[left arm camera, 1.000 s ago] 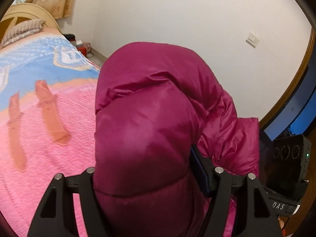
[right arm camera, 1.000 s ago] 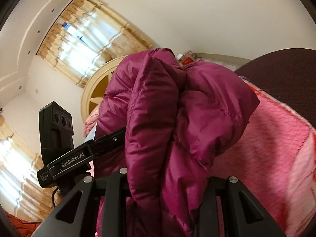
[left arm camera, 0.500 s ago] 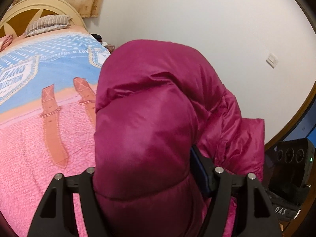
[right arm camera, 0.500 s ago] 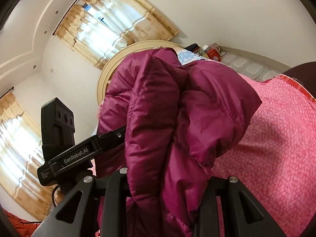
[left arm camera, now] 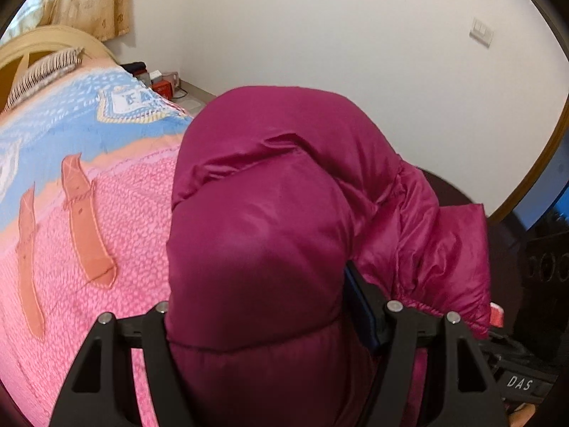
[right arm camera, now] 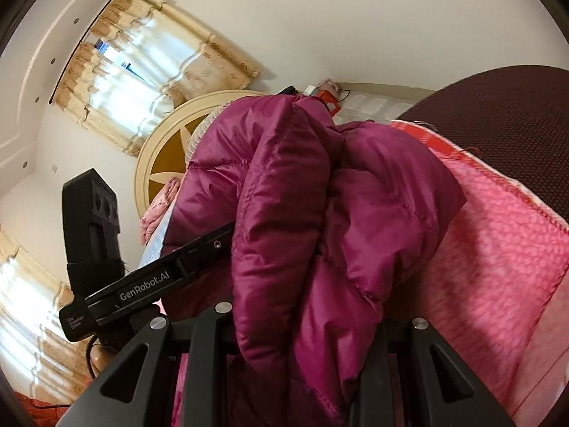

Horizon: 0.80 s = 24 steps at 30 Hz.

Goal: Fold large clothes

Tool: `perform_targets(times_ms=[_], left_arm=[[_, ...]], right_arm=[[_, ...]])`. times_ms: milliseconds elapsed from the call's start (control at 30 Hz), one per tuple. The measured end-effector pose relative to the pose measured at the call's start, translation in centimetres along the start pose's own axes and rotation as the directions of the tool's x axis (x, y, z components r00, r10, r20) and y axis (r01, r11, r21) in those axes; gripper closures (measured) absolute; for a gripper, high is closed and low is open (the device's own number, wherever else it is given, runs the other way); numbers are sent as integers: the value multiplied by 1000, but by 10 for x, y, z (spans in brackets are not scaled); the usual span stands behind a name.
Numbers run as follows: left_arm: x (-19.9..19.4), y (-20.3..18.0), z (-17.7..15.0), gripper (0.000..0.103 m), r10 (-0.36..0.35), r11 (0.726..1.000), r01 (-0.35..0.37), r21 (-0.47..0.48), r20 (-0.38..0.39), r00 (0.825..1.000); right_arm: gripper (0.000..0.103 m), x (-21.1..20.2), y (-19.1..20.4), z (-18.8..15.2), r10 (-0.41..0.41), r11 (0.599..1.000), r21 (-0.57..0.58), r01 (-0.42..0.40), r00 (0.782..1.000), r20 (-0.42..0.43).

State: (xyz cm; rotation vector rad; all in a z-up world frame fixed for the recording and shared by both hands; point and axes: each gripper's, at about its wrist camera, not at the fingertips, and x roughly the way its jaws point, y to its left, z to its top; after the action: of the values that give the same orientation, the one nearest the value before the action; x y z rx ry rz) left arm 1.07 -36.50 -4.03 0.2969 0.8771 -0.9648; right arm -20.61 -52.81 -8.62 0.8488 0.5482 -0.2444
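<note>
Currently, L wrist view: left gripper (left arm camera: 270,306) is clamped on a thick wad of magenta puffer jacket (left arm camera: 270,213), held up above bed (left arm camera: 117,220) near its R edge. R wrist view: right gripper (right arm camera: 302,323) is closed on a bunched fold of jacket. Risk: slick, puffy fabric could be squeezed out of the jaws, so the fold would be lost.

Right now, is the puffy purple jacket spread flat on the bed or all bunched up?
Bunched up. The jacket bulges in thick folds between the left tongs and right tongs, lifted over the pink bedspread.
</note>
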Motion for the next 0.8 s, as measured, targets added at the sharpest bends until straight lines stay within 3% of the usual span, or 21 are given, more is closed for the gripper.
perform_targets(times_ms=[133, 533, 733, 800], left_arm=[[16, 1, 3, 19, 51, 999, -52, -16, -27, 998], [48, 15, 5, 5, 73, 995, -77, -63, -62, 995], [41, 7, -1, 1, 99, 995, -100, -13, -37, 994], [38, 3, -3, 1, 108, 994, -108, -9, -32, 994]], right_arm=[[75, 8, -7, 3, -74, 996, -40, 74, 997, 6], [72, 35, -35, 14, -79, 997, 27, 79, 997, -17], [67, 11, -39, 11, -64, 993, 95, 65, 998, -14], [66, -8, -34, 12, -101, 992, 79, 99, 995, 20]])
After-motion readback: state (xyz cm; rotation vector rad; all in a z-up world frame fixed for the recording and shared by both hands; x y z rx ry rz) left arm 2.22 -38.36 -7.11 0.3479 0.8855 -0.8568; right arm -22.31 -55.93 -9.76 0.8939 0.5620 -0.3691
